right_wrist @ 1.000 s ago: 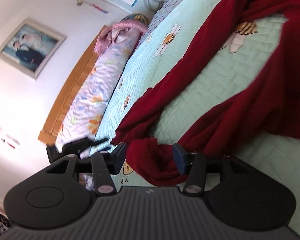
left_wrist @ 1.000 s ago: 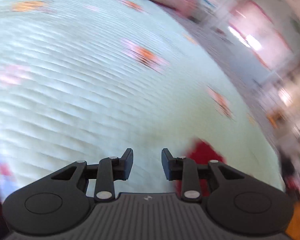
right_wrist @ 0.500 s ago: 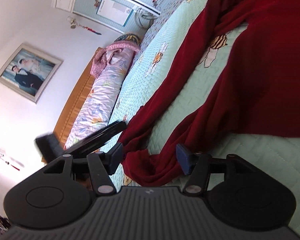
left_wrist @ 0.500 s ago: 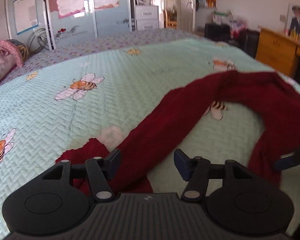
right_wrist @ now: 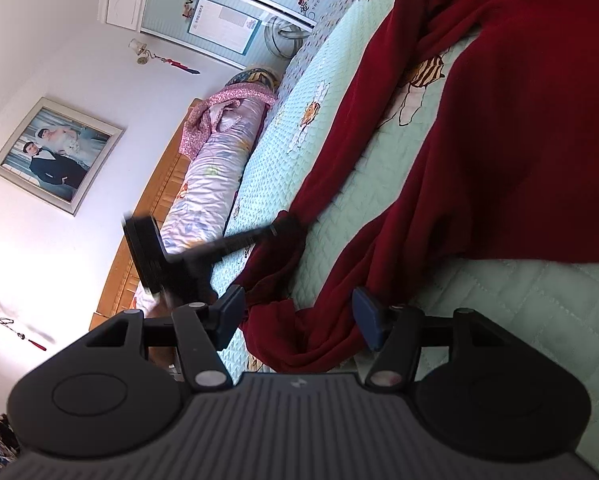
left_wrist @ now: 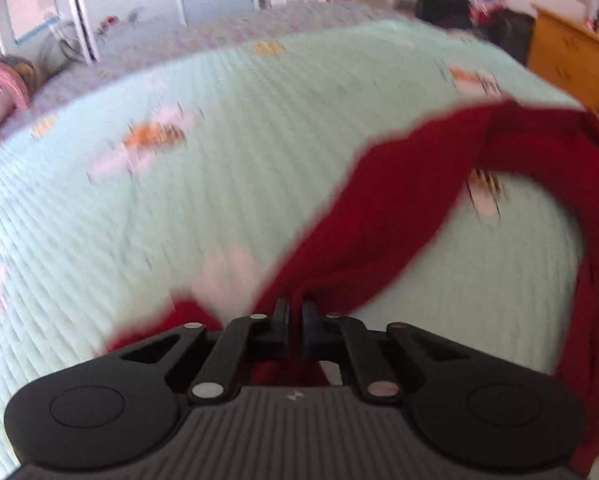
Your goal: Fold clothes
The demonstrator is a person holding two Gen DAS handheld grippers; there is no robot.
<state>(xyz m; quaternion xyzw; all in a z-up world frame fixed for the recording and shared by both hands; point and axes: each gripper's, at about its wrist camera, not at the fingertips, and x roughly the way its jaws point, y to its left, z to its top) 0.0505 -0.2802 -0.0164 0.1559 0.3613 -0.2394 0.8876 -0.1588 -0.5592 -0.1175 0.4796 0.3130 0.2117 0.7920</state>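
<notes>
A dark red garment (left_wrist: 379, 220) lies spread over the mint quilted bedspread (left_wrist: 219, 140), one long sleeve running toward me. My left gripper (left_wrist: 295, 312) is shut on the near part of that sleeve, with red cloth pinched between its fingers; the view is blurred. The right wrist view shows the same garment (right_wrist: 499, 140) and the left gripper (right_wrist: 283, 226) holding the sleeve just above the bedspread. My right gripper (right_wrist: 299, 316) stands open at the bed's edge. A bunched fold of the red cloth lies between its fingers, unpressed.
A rolled floral quilt (right_wrist: 207, 184) lies along the wooden headboard (right_wrist: 147, 216), with a framed photo (right_wrist: 55, 156) on the wall above. A wooden cabinet (left_wrist: 567, 64) stands past the bed's right side. Wardrobe doors (left_wrist: 139, 0) are at the far end.
My left gripper swung across the bed, rolled level, came over the sleeve and shut on it. The right gripper stayed almost still and its fingers spread a little wider.
</notes>
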